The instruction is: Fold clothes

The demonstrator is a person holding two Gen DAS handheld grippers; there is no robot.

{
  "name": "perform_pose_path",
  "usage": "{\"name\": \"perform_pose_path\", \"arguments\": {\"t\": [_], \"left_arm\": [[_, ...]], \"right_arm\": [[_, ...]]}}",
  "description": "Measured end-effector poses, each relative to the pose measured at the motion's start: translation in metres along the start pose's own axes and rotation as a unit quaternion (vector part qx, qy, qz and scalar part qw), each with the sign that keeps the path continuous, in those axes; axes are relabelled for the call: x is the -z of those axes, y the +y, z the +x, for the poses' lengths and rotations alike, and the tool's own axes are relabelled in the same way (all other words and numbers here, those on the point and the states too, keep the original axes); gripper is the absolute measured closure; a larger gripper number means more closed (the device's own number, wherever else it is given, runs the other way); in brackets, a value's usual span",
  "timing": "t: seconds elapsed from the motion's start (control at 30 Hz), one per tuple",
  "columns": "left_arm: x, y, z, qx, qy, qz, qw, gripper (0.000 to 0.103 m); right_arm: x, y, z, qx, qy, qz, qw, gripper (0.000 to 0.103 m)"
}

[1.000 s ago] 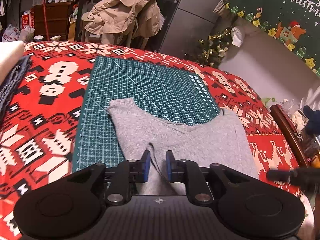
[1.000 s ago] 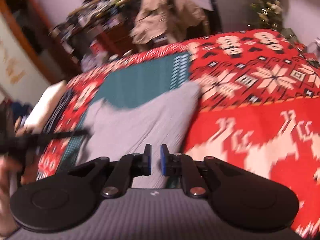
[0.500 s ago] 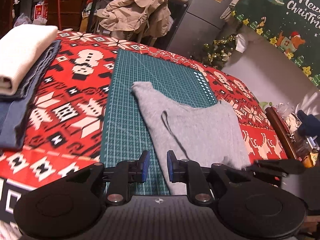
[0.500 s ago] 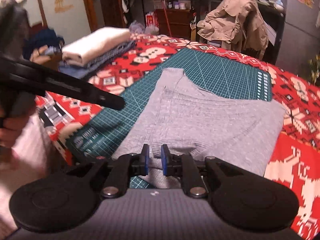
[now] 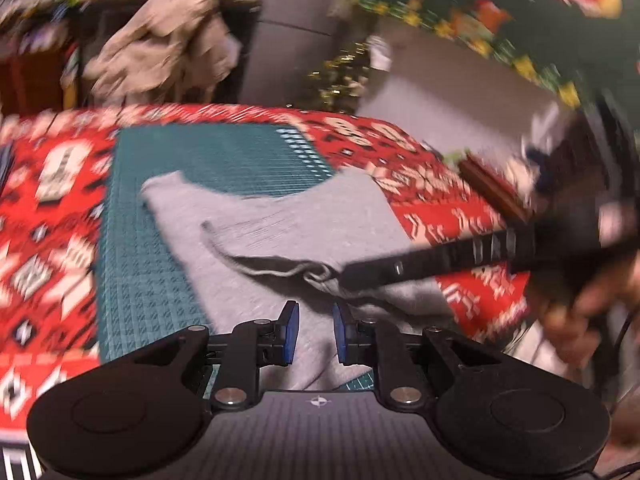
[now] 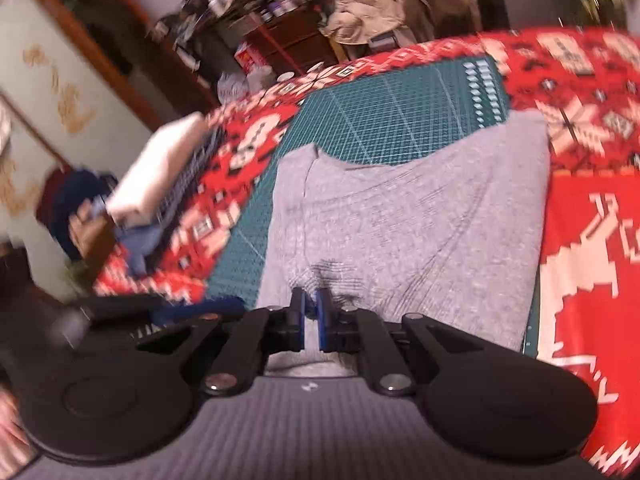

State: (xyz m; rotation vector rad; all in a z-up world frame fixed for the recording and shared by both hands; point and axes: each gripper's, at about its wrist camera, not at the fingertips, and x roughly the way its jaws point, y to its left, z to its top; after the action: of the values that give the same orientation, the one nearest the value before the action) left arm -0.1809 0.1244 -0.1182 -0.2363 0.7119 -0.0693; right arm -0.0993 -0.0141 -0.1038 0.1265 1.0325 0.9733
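Note:
A grey garment (image 5: 280, 216) lies spread on the green cutting mat (image 5: 208, 152), partly over the red cloth. My left gripper (image 5: 312, 332) hovers open above its near part, with nothing pinched between the blue pads. The right gripper (image 5: 340, 276) reaches in from the right, and its tip pinches a raised hem fold. In the right wrist view the right gripper (image 6: 311, 320) is closing, its pads nearly together on the grey garment (image 6: 400, 216), which puckers just ahead of them. Both views are motion-blurred.
A red patterned tablecloth (image 5: 52, 208) covers the table. A folded stack, white on blue (image 6: 160, 172), sits at the table's left edge. A beige coat (image 5: 168, 48) hangs on a chair behind. A person's hand (image 5: 592, 300) holds the right gripper.
Both grippers have swung sideways. The right one opened a little, then closed on the garment's near hem and lifted a fold. The left now hangs over the grey cloth instead of the mat.

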Motion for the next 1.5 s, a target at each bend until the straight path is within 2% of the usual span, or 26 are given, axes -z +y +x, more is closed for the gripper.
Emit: {"name": "perform_pose_path", "arguments": {"t": [0.1,0.17,0.23,0.33,0.43,0.53,0.6,0.63,0.67,0.8,0.9,1.03,1.07,1.17,1.23,1.37,1.43,1.5], "left_arm": [[0.001,-0.017,0.012,-0.023,-0.007,0.053,0.9983,0.086],[0.003,-0.021,0.016,-0.023,-0.008,0.069,0.9973,0.086],[0.004,-0.021,0.019,-0.019,-0.012,0.078,0.9967,0.082],[0.005,-0.020,0.022,-0.021,-0.009,0.084,0.9962,0.080],[0.006,-0.016,0.022,-0.027,-0.018,0.085,0.9959,0.072],[0.003,-0.013,0.022,-0.008,-0.029,0.077,0.9966,0.072],[0.003,-0.014,0.021,0.004,-0.038,0.079,0.9962,0.076],[0.003,-0.014,0.021,0.005,-0.040,0.078,0.9961,0.088],[0.003,-0.015,0.021,0.006,-0.042,0.078,0.9960,0.095],[0.003,-0.014,0.021,-0.001,-0.030,0.056,0.9980,0.096],[0.004,-0.009,0.021,0.010,0.001,0.021,0.9997,0.096],[0.004,0.007,0.018,0.055,0.035,-0.075,0.9951,0.097],[0.004,0.011,0.019,0.063,0.044,-0.100,0.9920,0.097],[0.007,0.029,0.025,0.088,0.072,-0.188,0.9755,0.097],[0.009,0.039,0.028,0.099,0.082,-0.225,0.9659,0.097],[0.010,0.044,0.027,0.114,0.099,-0.257,0.9545,0.097],[0.012,0.048,0.024,0.132,0.096,-0.280,0.9459,0.097],[0.013,0.049,0.024,0.125,0.099,-0.280,0.9467,0.097]], "right_arm": [[-0.008,-0.010,-0.003,-0.014,0.002,0.026,1.000,0.097],[-0.010,-0.011,-0.004,-0.015,0.005,0.025,1.000,0.097],[-0.011,-0.009,-0.005,-0.021,0.008,0.023,0.999,0.096],[-0.010,-0.006,-0.005,-0.026,0.010,0.016,0.999,0.096],[-0.010,-0.004,-0.007,-0.028,0.012,0.011,0.999,0.096],[-0.011,-0.002,-0.009,-0.029,0.014,0.006,0.999,0.096],[-0.012,-0.002,-0.009,-0.033,0.014,0.003,0.999,0.095],[-0.012,-0.002,-0.010,-0.033,0.012,0.003,0.999,0.091],[-0.013,-0.002,-0.011,-0.033,0.009,0.004,0.999,0.090],[-0.014,-0.004,-0.023,-0.035,-0.006,0.006,0.999,0.085],[-0.013,-0.013,-0.032,-0.019,-0.016,0.014,1.000,0.084],[-0.007,-0.025,-0.033,0.031,-0.007,0.007,0.999,0.083],[-0.004,-0.028,-0.034,0.031,-0.005,0.010,0.999,0.083],[0.002,-0.032,-0.033,0.033,0.000,0.016,0.999,0.083],[0.007,-0.033,-0.032,0.035,0.002,0.013,0.999,0.083],[0.013,-0.032,-0.026,0.048,0.007,0.005,0.999,0.083],[0.015,-0.034,-0.025,0.060,0.009,0.004,0.998,0.083],[0.017,-0.037,-0.029,0.058,0.006,0.006,0.998,0.083]]}}
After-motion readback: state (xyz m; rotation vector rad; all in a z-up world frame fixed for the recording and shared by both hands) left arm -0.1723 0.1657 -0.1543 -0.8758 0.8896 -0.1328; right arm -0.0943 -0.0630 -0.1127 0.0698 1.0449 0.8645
